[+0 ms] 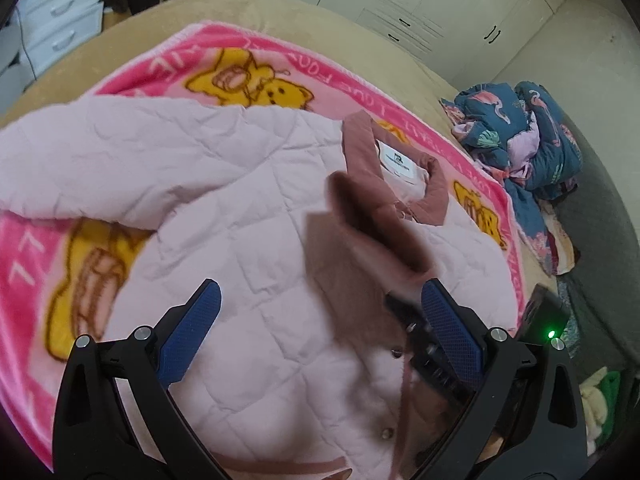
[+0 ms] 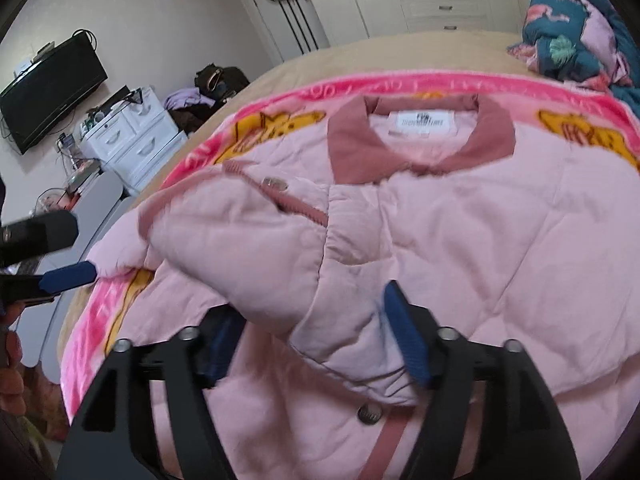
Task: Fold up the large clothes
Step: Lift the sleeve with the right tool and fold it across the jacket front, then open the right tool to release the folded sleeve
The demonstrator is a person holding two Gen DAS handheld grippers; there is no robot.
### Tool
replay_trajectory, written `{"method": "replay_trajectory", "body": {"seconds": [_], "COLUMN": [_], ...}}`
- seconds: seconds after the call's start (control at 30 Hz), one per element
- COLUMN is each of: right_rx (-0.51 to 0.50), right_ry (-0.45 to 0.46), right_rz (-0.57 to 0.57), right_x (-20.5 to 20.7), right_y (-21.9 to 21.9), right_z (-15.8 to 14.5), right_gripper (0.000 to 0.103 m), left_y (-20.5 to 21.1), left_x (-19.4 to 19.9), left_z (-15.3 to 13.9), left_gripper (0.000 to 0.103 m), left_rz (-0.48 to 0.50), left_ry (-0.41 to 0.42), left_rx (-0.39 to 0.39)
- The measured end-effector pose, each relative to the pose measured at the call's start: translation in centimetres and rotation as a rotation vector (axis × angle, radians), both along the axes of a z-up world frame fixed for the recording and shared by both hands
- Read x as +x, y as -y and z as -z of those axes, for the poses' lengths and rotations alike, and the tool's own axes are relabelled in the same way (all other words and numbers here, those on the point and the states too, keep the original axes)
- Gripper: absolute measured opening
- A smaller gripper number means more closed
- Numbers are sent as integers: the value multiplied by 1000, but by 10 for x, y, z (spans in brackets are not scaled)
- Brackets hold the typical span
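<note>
A pale pink quilted jacket [image 1: 248,208] with a dusty-rose collar [image 1: 400,184] lies on a pink cartoon blanket [image 1: 280,76] on the bed. It also shows in the right wrist view [image 2: 480,248], collar [image 2: 416,136] at the far side, one sleeve [image 2: 240,240] folded across the chest. My left gripper [image 1: 320,308] is open above the jacket's front, its blue pads apart. My right gripper [image 2: 316,328] is open with a fold of the sleeve lying between its pads. The left gripper's blue fingertip [image 2: 68,276] shows at the left edge beside the sleeve end.
A crumpled blue floral quilt [image 1: 528,136] lies at the bed's far right, also in the right wrist view [image 2: 576,24]. White wardrobes [image 1: 440,4] stand behind. A white drawer unit [image 2: 128,136] and a wall TV [image 2: 52,88] are left of the bed.
</note>
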State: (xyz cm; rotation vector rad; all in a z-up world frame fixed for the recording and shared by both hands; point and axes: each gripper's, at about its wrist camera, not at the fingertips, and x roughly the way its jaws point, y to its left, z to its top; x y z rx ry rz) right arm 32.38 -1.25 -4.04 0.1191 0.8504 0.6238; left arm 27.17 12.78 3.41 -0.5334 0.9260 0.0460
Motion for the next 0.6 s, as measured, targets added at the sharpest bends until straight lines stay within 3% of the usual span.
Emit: {"method": "replay_trajectory", "body": {"seconds": [0.17, 0.33, 0.5, 0.6], "right_rx": [16, 64, 66, 42], "right_ry": [-24, -19, -2, 2], "right_rz": [-31, -12, 73, 128], "right_x": [-19, -34, -45, -48], "right_y": [8, 41, 100, 131], "right_z": [-3, -17, -26, -28], "right_gripper": [89, 89, 89, 89], "left_y": [5, 11, 14, 13], "left_x": [5, 15, 24, 28], "left_z": [6, 27, 62, 87], "left_gripper": [94, 94, 94, 94], "left_rz": [6, 20, 28, 16], "left_ry": [-17, -58, -124, -132], "left_rx": [-24, -99, -204, -336]}}
